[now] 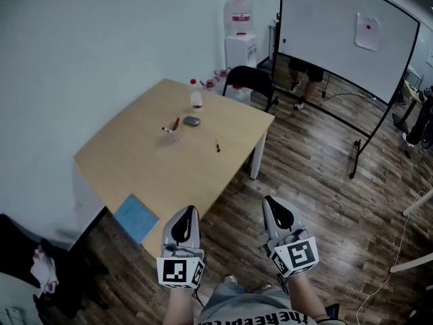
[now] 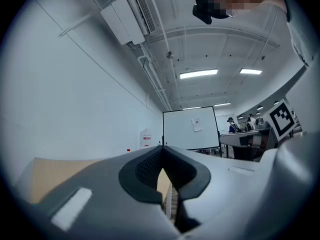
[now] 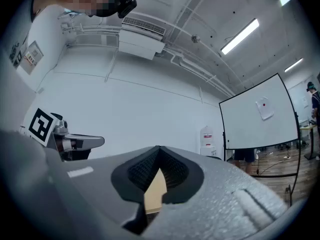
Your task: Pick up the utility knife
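Both tools are held low at the near edge of the table, level with each other and well short of anything on it. The left gripper has its jaws pressed together with nothing between them, and the right gripper is the same: tips meeting, empty. The utility knife — a slim dark-and-yellow thing, small at this range — lies flat on the tabletop well ahead of both grippers, near the table's right edge, beyond the gap between them and apart from the bottle.
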